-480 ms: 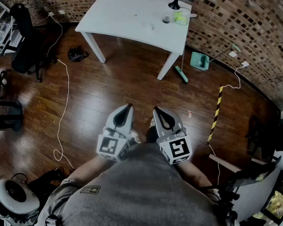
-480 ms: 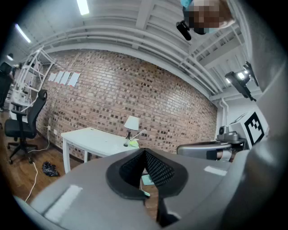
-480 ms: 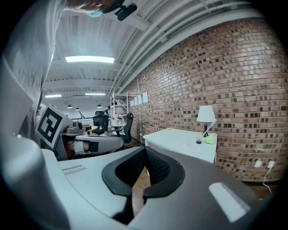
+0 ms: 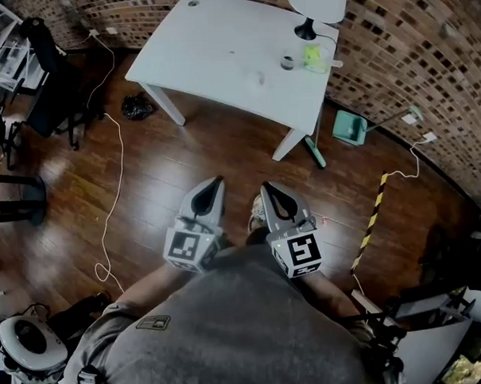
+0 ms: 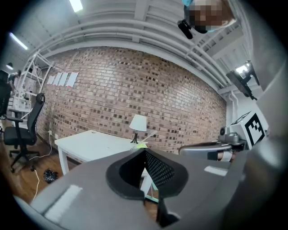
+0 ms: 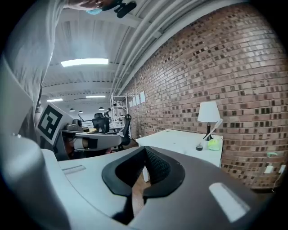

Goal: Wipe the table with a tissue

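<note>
Wood floor (image 4: 184,166) below; left tongs (image 4: 216,182), right tongs (image 4: 266,186) both closed, empty; table (image 4: 218,45) well apart.

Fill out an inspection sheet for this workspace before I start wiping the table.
Surface: white table, mostly bare, standing ahead of the person across the wooden floor.
Job's things: no tissue made out; a pale speck on the table is too small to identify.
Clutter: lamp, small dark container and yellow-green object near the table's right end.
Grippers: left gripper and right gripper both shut, empty, held close to the body, away from the table.
Cables: white cable trailing over the floor at left.
Surroundings: brick wall, teal dustpan, black bag, office chair.
</note>
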Demonstrator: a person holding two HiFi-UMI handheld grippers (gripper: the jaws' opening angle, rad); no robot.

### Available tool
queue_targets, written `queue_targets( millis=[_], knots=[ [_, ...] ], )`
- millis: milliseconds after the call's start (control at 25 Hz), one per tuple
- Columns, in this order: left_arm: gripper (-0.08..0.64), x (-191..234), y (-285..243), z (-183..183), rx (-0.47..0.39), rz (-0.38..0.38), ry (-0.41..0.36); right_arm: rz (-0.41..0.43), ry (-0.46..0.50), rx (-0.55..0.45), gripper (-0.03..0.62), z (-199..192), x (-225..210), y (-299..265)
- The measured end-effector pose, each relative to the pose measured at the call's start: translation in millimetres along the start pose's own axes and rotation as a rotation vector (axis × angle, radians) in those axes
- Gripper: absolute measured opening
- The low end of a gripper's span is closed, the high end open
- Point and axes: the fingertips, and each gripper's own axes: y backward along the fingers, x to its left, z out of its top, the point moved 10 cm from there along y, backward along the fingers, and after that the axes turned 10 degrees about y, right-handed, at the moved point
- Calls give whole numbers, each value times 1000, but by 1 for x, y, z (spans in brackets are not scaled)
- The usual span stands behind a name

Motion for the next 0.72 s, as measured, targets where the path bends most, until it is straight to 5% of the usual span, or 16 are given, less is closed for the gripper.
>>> queue_targets(
  millis=[280, 720],
  knots=[
    [0, 3, -93, 19, 1, 43, -4, 31, 6, -3, 11, 0, -88, -46],
    [0, 68, -187, 31, 78, 15, 19, -7, -28, 46, 11, 2, -141, -132]
  ],
)
